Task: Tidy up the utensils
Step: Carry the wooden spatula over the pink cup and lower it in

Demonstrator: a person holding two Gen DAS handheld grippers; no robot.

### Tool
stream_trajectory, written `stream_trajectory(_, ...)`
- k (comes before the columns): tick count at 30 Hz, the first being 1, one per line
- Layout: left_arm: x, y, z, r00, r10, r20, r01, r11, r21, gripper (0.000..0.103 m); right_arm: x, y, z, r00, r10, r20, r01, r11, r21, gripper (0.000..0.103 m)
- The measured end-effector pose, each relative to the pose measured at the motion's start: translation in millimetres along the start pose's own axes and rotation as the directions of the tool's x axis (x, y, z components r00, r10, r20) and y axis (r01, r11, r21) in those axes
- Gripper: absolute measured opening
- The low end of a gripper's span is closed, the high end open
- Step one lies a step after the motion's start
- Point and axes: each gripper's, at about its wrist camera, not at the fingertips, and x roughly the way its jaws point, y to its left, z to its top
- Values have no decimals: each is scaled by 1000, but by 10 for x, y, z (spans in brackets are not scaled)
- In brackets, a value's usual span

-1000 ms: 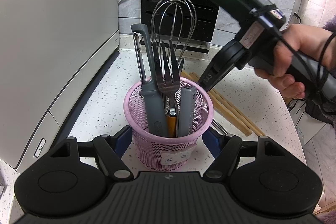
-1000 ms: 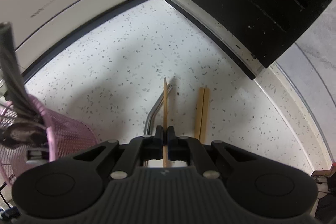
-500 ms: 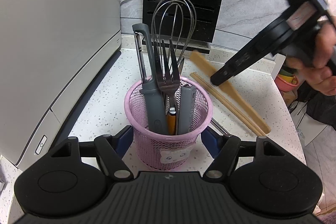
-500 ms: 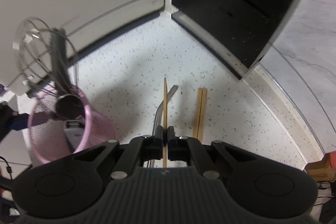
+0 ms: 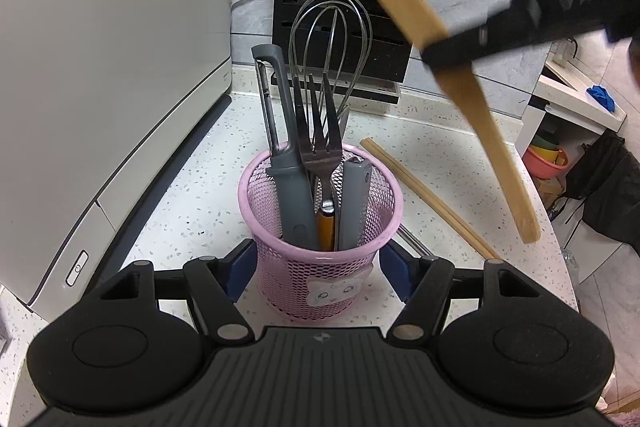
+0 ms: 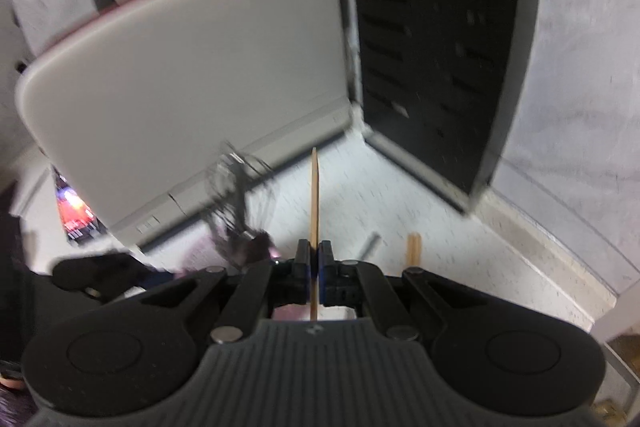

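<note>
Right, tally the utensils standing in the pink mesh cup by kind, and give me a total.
Wire whisk: 1
Grey-handled peeler: 1
Metal fork: 1
Orange-handled utensil: 1
Grey flat handle, head hidden: 1
Total visible in the pink mesh cup: 5

Even indoor light, right view motion-blurred

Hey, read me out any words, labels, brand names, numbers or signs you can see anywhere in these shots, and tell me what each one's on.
No legible words or numbers.
Power symbol, no lettering, on a button on the white appliance.
Cartoon face sticker, no text, on the pink mesh cup.
Small logo mark, not lettering, on the left gripper body.
Faint marks on the appliance edge in the right wrist view: too blurred to read.
</note>
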Motion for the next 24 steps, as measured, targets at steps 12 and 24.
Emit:
stream_trajectory(12, 4, -137, -70, 993, 59, 102, -67, 995, 75, 96, -31, 428, 81, 968, 49, 245, -46, 999, -17, 0)
stream_trajectory(24, 84, -74, -28, 996, 24, 85, -25, 1000, 12, 91, 234, 491, -96, 946, 25, 323, -26, 1000, 0, 0)
